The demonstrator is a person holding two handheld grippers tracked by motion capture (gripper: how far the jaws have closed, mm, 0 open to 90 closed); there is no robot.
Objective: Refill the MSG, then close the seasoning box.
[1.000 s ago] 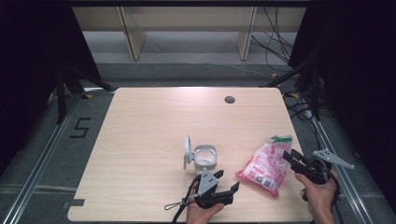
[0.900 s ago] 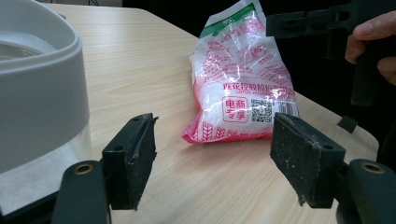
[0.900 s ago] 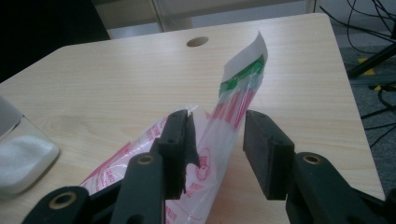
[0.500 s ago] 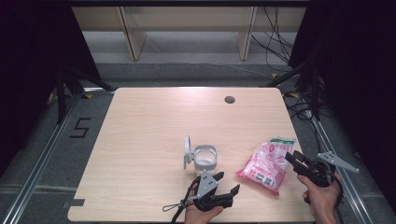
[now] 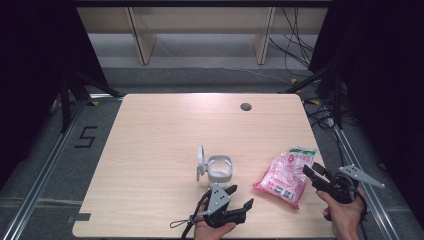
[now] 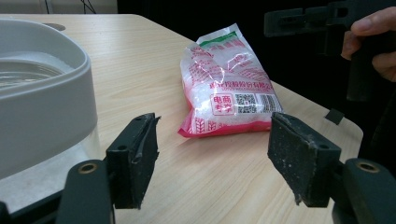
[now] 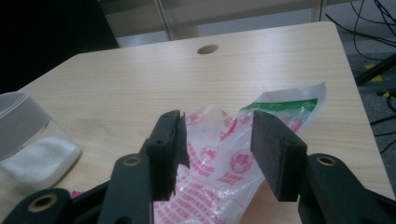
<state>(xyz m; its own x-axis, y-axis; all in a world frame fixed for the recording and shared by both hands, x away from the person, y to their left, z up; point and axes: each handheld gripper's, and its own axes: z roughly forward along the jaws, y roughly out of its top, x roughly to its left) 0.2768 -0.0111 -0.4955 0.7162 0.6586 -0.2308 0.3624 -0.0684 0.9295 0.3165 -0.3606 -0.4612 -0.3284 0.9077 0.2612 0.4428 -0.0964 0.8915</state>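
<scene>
From above: tabletop point(image 5: 165, 130) of pale wood, with a pink bag point(image 5: 286, 175) lying flat toward 4 o'clock. A grey container point(image 5: 219, 169) with its lid point(image 5: 200, 161) standing open near the middle, toward 6 o'clock. Left gripper point(image 5: 240, 197) held low at 6 o'clock, just below the container, jaws spread wide with nothing between them. Right gripper point(image 5: 311, 172) at 4 o'clock, at the bag's right edge.

Along the left gripper point(image 6: 212, 154): jaws wide apart and empty, over bare wood. Container wall point(image 6: 42, 107) close at 9 o'clock, bag point(image 6: 229, 88) ahead at 12 o'clock, other gripper point(image 6: 327, 28) at 2 o'clock in a hand point(image 6: 373, 39).

Along the right gripper point(image 7: 217, 144): jaws just been opening, now half apart, pads clear of the bag point(image 7: 224, 163) beneath and beyond them. Container point(image 7: 32, 144) at 9 o'clock.
</scene>
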